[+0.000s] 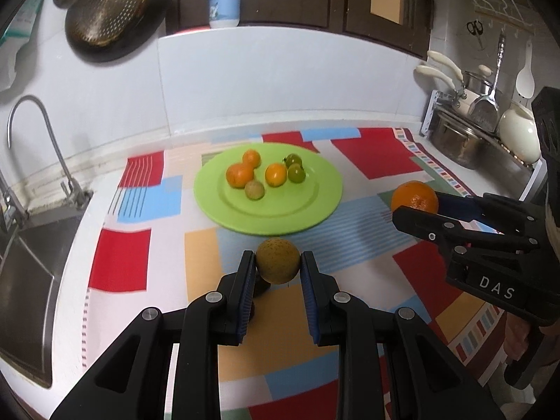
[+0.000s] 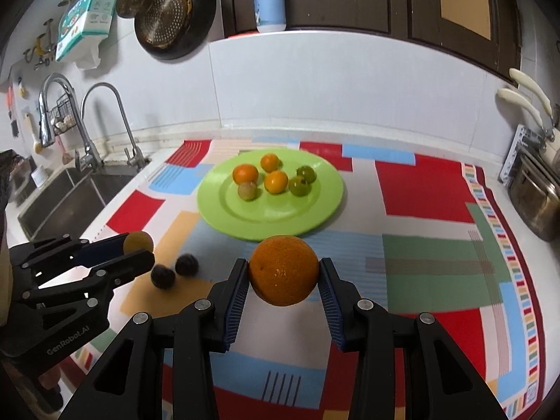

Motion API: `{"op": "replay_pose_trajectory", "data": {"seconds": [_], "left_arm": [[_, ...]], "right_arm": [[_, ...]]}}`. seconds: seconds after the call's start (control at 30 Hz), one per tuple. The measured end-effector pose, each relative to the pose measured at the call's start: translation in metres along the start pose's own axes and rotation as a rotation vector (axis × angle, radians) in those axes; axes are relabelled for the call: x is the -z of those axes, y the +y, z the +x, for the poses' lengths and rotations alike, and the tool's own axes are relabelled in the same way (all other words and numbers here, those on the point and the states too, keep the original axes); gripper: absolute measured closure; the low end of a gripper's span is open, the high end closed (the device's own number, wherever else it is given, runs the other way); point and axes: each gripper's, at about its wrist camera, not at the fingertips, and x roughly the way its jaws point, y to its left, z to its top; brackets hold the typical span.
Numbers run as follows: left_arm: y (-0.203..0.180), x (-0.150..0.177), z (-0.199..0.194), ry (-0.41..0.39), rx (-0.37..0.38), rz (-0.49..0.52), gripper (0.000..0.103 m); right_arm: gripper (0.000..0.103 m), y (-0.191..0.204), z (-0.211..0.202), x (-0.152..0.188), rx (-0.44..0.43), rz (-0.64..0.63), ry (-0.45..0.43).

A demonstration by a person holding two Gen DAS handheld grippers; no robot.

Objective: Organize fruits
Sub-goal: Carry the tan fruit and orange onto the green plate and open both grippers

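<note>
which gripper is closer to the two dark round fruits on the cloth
Left. The left gripper, holding a yellowish fruit, hangs right beside the dark fruits; the right gripper is farther off.

6 fruits (image 2: 276, 182) on plate (image 2: 315, 220), plate on cloth (image 2: 420, 189), sink (image 2: 66, 196) left

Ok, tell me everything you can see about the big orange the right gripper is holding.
The orange is round, deep orange, with dimpled, slightly glossy peel and a few darker specks. It is clamped between the blue ribbed pads of the right gripper, one on each side, and appears lifted off the patchwork cloth, in front of the green plate. Nothing else touches it.
</note>
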Motion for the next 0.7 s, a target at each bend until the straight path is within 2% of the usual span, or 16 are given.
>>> {"op": "replay_pose_trajectory", "data": {"seconds": [0.5,0.7], "left_arm": [[0.004,-0.038,0.021,-0.030,0.013,0.036,0.077],[0.009,-0.050,0.040,-0.017,0.018,0.033,0.077]], "right_arm": [[0.062,-0.007,0.019,-0.033,-0.027,-0.019,-0.022],[0.062,-0.010,0.034,-0.046,-0.037,-0.023,-0.023]]}}
